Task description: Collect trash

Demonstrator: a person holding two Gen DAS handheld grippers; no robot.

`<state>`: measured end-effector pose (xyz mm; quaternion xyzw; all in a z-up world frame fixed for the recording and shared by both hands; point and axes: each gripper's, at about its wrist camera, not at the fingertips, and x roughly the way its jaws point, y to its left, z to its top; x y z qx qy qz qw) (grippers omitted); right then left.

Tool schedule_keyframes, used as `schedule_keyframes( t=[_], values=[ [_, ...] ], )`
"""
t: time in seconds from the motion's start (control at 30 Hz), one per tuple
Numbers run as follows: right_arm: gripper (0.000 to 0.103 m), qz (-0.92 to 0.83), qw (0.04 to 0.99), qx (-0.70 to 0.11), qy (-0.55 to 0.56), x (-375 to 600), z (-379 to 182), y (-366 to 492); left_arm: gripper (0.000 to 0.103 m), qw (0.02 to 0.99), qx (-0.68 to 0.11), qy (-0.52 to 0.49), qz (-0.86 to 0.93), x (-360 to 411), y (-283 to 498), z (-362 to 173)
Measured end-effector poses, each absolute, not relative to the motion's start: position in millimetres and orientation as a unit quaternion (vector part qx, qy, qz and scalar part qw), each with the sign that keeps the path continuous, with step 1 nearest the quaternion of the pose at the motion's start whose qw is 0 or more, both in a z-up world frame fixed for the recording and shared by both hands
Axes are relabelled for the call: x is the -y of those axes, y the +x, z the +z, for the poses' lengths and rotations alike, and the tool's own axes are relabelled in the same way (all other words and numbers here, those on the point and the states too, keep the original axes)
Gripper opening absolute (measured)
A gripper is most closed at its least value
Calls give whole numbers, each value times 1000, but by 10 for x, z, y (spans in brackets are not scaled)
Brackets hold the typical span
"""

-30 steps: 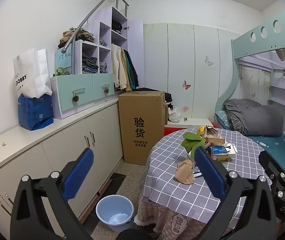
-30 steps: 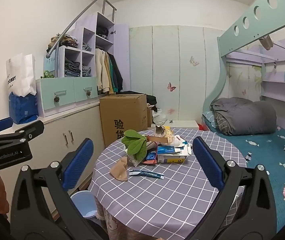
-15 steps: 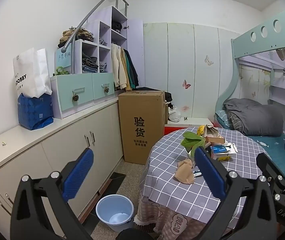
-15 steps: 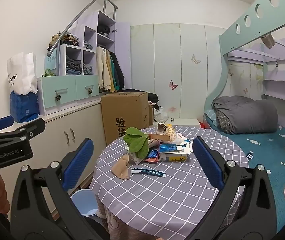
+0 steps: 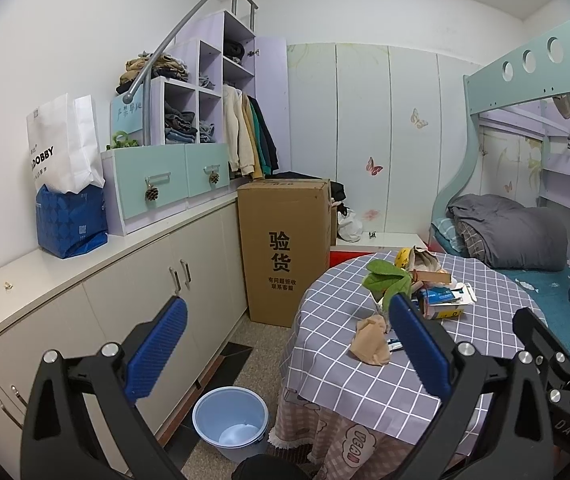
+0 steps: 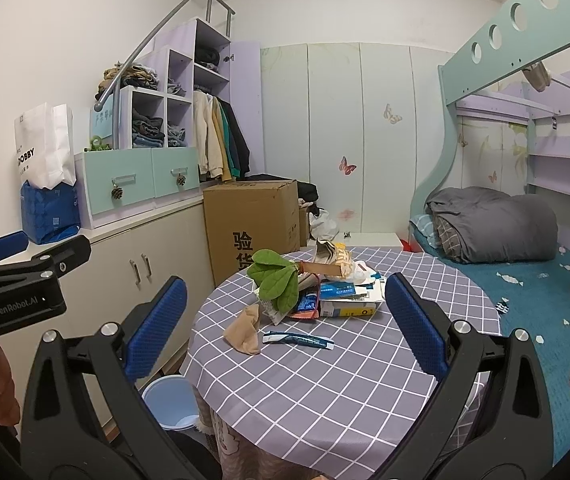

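Jaws wide and empty on both grippers: start your right gripper (image 6: 281, 320) on the blue wrapper (image 6: 299, 340) at its twelve o'clock, clear of the tan stocking (image 6: 245, 330).

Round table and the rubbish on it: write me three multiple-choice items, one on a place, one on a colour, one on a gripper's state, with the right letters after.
1. Where does the light blue bin stand?
A. on the bed
B. on the floor beside the round table
C. on the cabinet top

2. What colour is the crumpled paper bag near the table's left edge?
A. tan
B. red
C. black

3. How is the right gripper now?
A. shut on the blue wrapper
B. shut on a leaf
C. open, holding nothing

Answers:
1 B, the bin sits on the floor between table and cabinets.
2 A, the bag is tan against the grey checked cloth.
3 C, its blue pads stand wide apart, the blue wrapper lying free on the cloth.
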<state>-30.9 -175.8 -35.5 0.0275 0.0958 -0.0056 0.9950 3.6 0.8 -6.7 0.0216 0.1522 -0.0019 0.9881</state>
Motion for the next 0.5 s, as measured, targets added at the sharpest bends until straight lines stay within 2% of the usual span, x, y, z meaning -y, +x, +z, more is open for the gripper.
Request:
schedule_keyframes(
  t=[0.5],
  values=[
    [97,-1,994,-102,30,1760,-395,-303,99,988,-153,23,-2,-6,32,-105]
  ],
)
